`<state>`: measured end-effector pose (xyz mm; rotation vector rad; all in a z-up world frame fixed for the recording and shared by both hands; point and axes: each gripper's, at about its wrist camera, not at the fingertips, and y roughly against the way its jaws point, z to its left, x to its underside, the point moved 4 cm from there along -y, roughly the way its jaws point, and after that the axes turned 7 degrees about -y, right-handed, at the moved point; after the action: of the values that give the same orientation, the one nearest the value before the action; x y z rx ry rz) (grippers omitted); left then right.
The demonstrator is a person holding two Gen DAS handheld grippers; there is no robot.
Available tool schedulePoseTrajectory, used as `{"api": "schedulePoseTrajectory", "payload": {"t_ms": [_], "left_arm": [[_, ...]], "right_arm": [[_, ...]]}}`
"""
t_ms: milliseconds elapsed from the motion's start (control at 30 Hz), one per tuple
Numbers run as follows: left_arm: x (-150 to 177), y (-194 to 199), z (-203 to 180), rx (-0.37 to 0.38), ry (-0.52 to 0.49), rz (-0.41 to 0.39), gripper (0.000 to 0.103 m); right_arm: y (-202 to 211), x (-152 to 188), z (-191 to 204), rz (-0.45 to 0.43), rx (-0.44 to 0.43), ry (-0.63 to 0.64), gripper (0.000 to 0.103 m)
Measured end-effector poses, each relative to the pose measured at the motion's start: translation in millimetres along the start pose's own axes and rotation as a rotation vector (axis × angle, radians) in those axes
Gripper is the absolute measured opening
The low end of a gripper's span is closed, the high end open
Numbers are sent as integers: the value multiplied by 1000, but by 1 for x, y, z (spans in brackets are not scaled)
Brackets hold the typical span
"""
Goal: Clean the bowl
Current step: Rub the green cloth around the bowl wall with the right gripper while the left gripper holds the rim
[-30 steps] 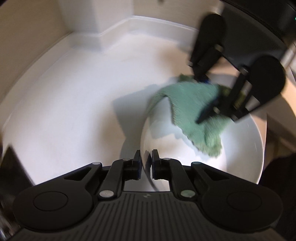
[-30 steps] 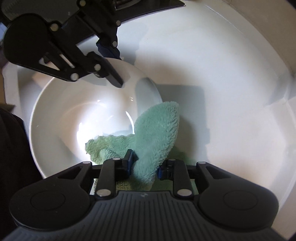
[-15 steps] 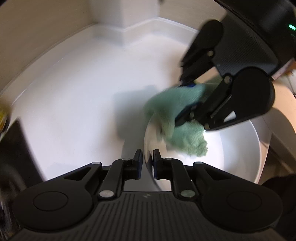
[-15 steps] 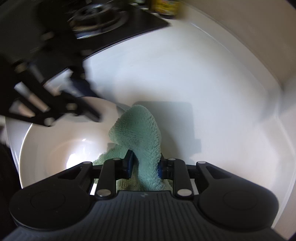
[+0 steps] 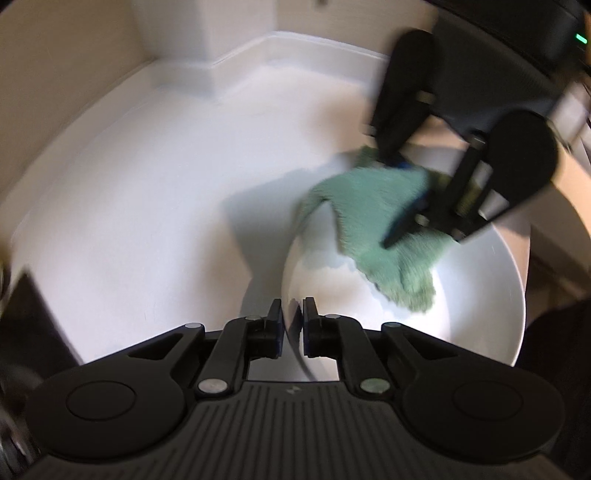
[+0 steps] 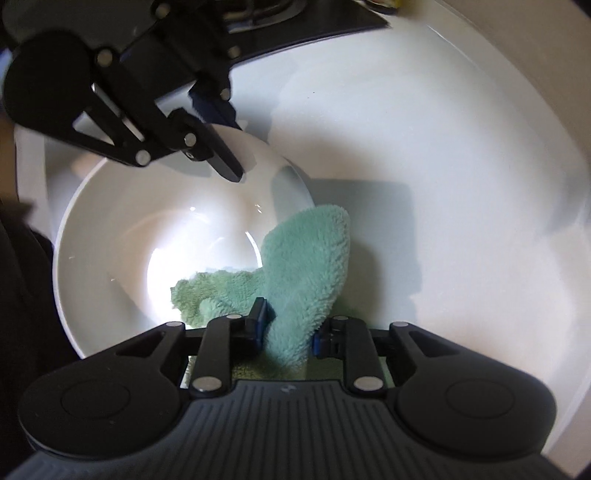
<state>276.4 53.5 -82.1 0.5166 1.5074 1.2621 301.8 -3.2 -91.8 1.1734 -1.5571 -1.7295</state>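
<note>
A white bowl (image 5: 476, 306) stands on a white counter. My left gripper (image 5: 292, 317) has the bowl's near rim between its pads, and its jaws are closing on it. A green fluffy cloth (image 5: 380, 221) lies over the far rim and down into the bowl, with my right gripper (image 5: 402, 199) reaching down onto it. In the right wrist view the cloth (image 6: 310, 266) is bunched between the right gripper's (image 6: 286, 325) pads; those jaws are opening slightly but still press it. Across the bowl (image 6: 110, 229), the left gripper (image 6: 231, 147) straddles the rim.
The white counter (image 5: 166, 206) runs left and back to a raised lip and a wall corner (image 5: 221, 59). A black stove top (image 6: 295, 33) lies behind the left gripper. A dark object (image 5: 22, 314) sits at the counter's left edge.
The right gripper swept the cloth across the bowl's inside toward the left gripper and back toward the far rim. The left gripper kept its hold on the rim.
</note>
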Motion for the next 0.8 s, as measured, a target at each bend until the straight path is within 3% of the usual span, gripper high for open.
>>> {"api": "schedulePoseTrajectory", "payload": {"t_ms": [167,233,367,467,633,800], "left_arm": [[-4,-5,7,11,4,5,10],[-5,-6,3,0,57,-2,9],[5,0,3,-42,270,-12,11],[15,5,-9,-95,344,-7,11],[17,0,-16,-119,394,-13,9],[25,4,-4,-55,296,-25,8]], "right_arm": [[-4,-19,1,-69,17,3,23],[-4,-22,0,-90,15,-20,23],[-15,-24,-1,-121,-13,-145,22],[-15,-23,-4,-148,-20,-225,22],[-15,-15,-3,-175,-2,-303,22],[-11,-3,5,-131,11,-215,19]]}}
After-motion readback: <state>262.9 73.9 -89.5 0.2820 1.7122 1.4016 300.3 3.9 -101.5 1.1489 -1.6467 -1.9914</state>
